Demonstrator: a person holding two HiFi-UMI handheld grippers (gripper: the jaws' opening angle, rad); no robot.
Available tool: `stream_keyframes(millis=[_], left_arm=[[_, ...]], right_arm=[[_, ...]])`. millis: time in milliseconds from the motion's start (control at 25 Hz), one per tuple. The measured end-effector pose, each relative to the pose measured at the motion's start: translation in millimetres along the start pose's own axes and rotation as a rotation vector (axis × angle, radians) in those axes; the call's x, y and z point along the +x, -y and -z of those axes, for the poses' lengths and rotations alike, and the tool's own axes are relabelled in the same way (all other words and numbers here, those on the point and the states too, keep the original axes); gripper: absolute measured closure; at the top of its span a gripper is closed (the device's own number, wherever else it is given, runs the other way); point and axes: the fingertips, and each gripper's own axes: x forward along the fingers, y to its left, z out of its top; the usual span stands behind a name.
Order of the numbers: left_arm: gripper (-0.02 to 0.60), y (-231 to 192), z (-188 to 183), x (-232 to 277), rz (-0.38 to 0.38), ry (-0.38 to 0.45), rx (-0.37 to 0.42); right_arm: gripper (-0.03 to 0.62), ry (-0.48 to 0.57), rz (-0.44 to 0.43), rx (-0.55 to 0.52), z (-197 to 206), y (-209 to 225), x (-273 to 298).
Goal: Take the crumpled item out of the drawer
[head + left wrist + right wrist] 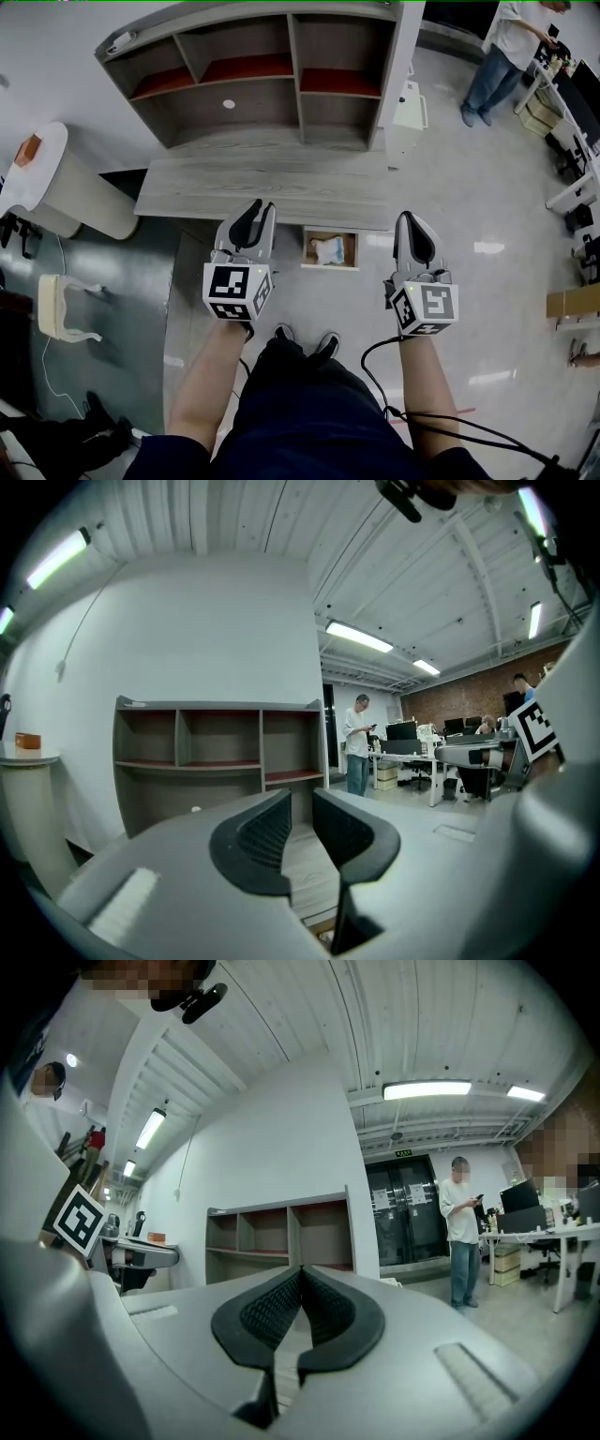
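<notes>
In the head view a small wooden drawer (307, 246) stands pulled out from under the front edge of the grey desk (234, 187). A crumpled whitish item (328, 250) lies inside it. My left gripper (258, 212) hovers just left of the drawer, its jaws open by a narrow gap with nothing between them. My right gripper (411, 221) hangs to the drawer's right, shut and empty. The left gripper view shows the left gripper (301, 800) aimed level at the shelf unit (216, 761), not at the drawer. The right gripper (301, 1273) points the same way, pads touching.
A grey shelf unit (262, 75) with red-lined compartments stands on the desk. A white rounded cabinet (56, 183) and a white chair (61, 305) are at the left. A person (497, 56) stands at the far right near office desks. A cable trails from the right gripper.
</notes>
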Motion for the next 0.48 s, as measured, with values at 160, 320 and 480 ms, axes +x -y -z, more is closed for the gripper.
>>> stream_keyframes(millis=[160,320,480], left_arm=[[0.508,-3,29,20,0.015,-0.062,0.026],[0.508,1,69,48,0.059,-0.132,0.141],[0.508,18,129,76,0.186,-0.254,0.242]], right_arm=[[0.588,-0.032,0.011,0.015,17,5,11],[0.588,-0.061,0.028,0.009,29,11,24],[0.588,-0.1,0.054,0.003,42,13,43]])
